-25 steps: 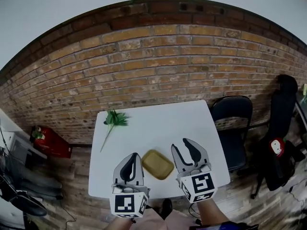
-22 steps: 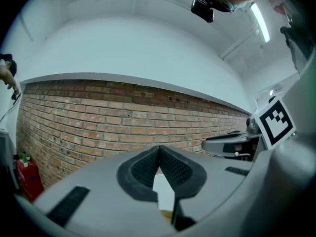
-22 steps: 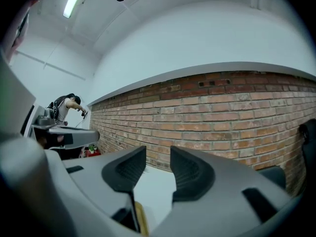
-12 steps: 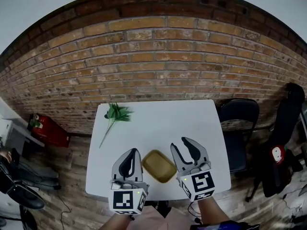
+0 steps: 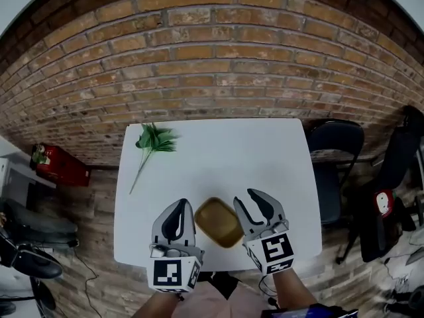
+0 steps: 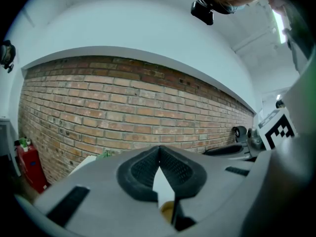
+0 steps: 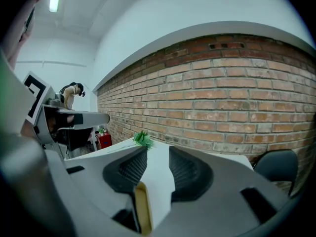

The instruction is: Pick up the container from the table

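The right tool (image 5: pixel 246 199) has its jaws apart at a middling width, and they have just been closing. In the right gripper view (image 7: pixel 153 169) the gap shows white counter (image 7: pixel 159 181) between the ribbed pads (image 7: pixel 185 172). The yellow rim of the container (image 7: pixel 142 214) stands low in that gap, close against the left jaw. I cannot tell whether the pad touches it, and neither pad is seen pressing on it.

In the head view the container (image 5: pixel 217 221) lies flat on the counter (image 5: pixel 218 151), just left of this tool and near the counter's close edge.

Past the container sits the left tool (image 5: pixel 180 205), so the container is between the two tools. Its jaws meet at the tips (image 6: pixel 159 149) with nothing held. Only counter and a sliver of the container (image 6: pixel 167 211) show under them.

Farther ahead and to the left of both tools, a green sprig (image 5: pixel 154 140) lies near the counter's far left corner, well apart from the container. Beyond the counter rises a brick wall (image 5: pixel 212 65).

A dark chair (image 5: pixel 334 151) stands off the right tool's side. A red object (image 5: pixel 58 165) sits on the floor off the left tool's side.
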`<state>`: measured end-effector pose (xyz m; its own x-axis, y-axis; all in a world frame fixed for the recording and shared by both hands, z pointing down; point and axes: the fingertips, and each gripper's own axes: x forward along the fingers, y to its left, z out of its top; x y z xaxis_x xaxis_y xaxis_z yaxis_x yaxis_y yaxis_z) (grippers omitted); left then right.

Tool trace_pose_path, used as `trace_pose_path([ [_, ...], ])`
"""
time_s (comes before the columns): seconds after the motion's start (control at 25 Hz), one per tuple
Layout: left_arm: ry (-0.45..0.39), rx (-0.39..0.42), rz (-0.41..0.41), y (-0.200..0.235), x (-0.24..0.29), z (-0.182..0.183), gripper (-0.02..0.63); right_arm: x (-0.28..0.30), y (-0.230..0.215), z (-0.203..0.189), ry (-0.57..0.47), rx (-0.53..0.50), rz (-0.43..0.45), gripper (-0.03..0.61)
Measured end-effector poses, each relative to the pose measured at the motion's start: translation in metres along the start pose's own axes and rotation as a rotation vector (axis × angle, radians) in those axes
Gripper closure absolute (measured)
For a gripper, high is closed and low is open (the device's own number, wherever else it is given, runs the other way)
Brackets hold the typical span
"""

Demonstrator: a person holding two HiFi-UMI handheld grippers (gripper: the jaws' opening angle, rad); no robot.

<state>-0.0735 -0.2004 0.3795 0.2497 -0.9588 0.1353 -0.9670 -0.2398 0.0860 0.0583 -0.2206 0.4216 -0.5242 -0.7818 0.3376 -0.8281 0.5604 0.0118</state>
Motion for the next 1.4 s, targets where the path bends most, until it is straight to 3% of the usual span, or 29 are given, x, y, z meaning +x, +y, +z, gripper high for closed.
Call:
trace_pose_path([
  [0.72, 0.131, -0.031, 0.013, 0.023, 0.012, -0.053, 0.606, 0.022, 0.019, -0.113, 0.252, 0.074, 0.059, 0.459],
  [1.4, 0.168, -0.041, 0.019, 0.028, 0.02, -0.071, 0.606, 0.025, 0.021, -0.153, 0.34, 0.097, 0.082, 0.492],
])
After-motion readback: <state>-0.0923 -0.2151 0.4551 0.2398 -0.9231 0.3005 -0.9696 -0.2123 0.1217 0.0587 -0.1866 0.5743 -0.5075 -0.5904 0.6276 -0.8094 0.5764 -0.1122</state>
